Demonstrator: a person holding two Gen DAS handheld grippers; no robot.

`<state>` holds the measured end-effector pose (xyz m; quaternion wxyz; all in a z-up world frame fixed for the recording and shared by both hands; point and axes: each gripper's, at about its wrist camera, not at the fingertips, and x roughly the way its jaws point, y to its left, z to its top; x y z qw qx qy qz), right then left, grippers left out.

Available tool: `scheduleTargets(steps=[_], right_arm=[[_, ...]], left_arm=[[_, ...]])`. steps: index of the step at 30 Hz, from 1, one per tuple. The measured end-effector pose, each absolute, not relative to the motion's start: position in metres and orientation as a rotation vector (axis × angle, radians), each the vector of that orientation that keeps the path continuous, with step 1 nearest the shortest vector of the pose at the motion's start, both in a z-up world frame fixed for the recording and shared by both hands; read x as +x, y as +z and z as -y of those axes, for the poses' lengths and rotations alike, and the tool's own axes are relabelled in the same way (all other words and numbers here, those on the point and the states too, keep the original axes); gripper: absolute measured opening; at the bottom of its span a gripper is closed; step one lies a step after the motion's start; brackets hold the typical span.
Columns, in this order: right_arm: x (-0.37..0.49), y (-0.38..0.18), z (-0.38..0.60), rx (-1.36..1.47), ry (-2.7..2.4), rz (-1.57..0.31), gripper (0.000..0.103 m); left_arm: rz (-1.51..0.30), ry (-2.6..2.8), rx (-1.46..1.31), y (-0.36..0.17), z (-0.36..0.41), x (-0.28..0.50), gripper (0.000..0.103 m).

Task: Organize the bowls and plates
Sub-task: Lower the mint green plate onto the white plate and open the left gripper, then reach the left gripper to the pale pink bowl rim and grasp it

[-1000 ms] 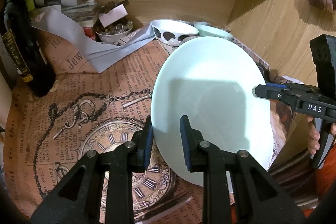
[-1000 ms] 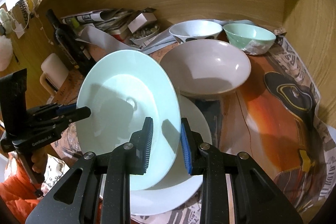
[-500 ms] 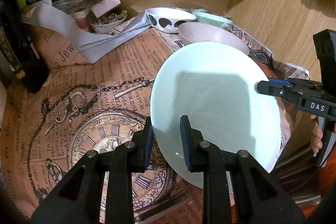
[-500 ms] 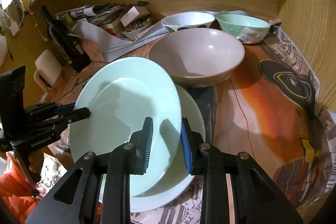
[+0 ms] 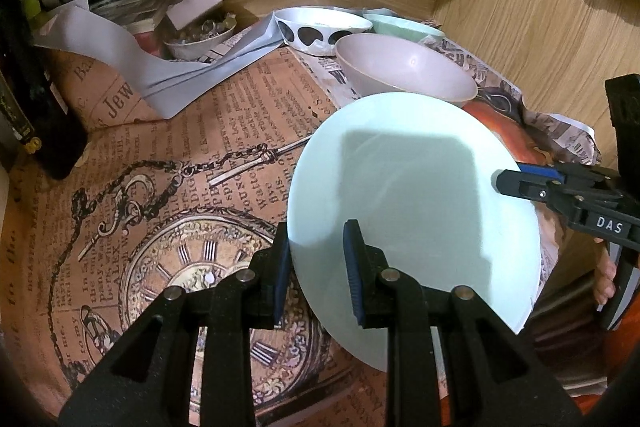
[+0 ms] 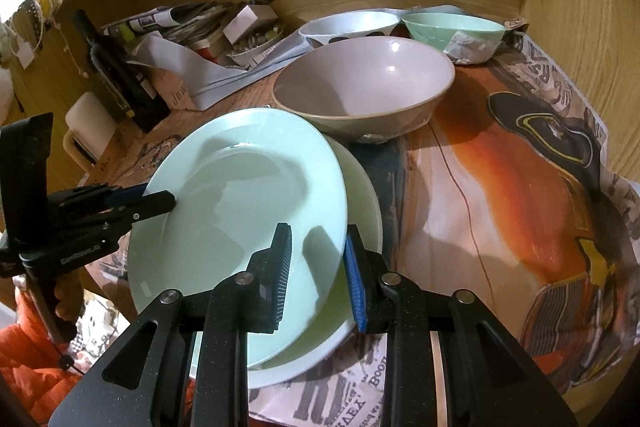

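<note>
— Where is the pale green plate (image 6: 240, 211)?
— Tilted above a white plate (image 6: 360, 195), its rim clamped between the jaws of both the left gripper (image 5: 316, 267) and right gripper (image 6: 318, 273).

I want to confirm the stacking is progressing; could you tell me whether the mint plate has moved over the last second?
Yes. The mint plate has tilted flatter and sunk toward the white plate beneath it, now covering more of it.

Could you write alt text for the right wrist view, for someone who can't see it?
Two hand-held grippers, right and left, grip opposite rims of a mint plate tilted over a white plate. Behind sit a beige bowl and two smaller bowls.
</note>
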<state>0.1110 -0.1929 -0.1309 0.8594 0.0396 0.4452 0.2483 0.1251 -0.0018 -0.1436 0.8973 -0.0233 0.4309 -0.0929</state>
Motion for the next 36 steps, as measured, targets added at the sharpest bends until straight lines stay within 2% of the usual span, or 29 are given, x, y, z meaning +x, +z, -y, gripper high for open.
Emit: scheduleTargets(steps=[6,23,28,30,32,35,36], right_arm=[[0.11,-0.135,0.194,0.095,0.519,-0.945,0.024],[0.103,-0.13,0.193,0.016,0.475,-0.904,0.025],[0.101,-0.119,0.198,-0.025,0.423,-0.828,0.04],[0.104,-0.115,0.204,-0.008,0.406,-0.813,0.041],[0.108,-0.109,0.209,0.024,0.402,-0.8,0.041],[0.112,-0.099,0.212,0.046,0.387,-0.761,0.045],[0.113,-0.095,0.213,0.046,0.378,-0.74,0.05]], left_arm=[[-0.883,-0.163,0.006,-0.146,0.009,0.127,0.026],[-0.889,-0.207,-0.029,-0.146,0.009,0.131,0.043],[-0.87,-0.208,-0.018,-0.139,0.007,0.129,0.045],[-0.844,-0.197,-0.022,-0.131,0.002,0.128,0.049],[-0.802,-0.182,-0.044,-0.119,-0.007,0.128,0.061],[-0.749,-0.159,-0.052,-0.105,-0.013,0.129,0.063],[-0.739,-0.156,-0.045,-0.101,-0.015,0.13,0.063]])
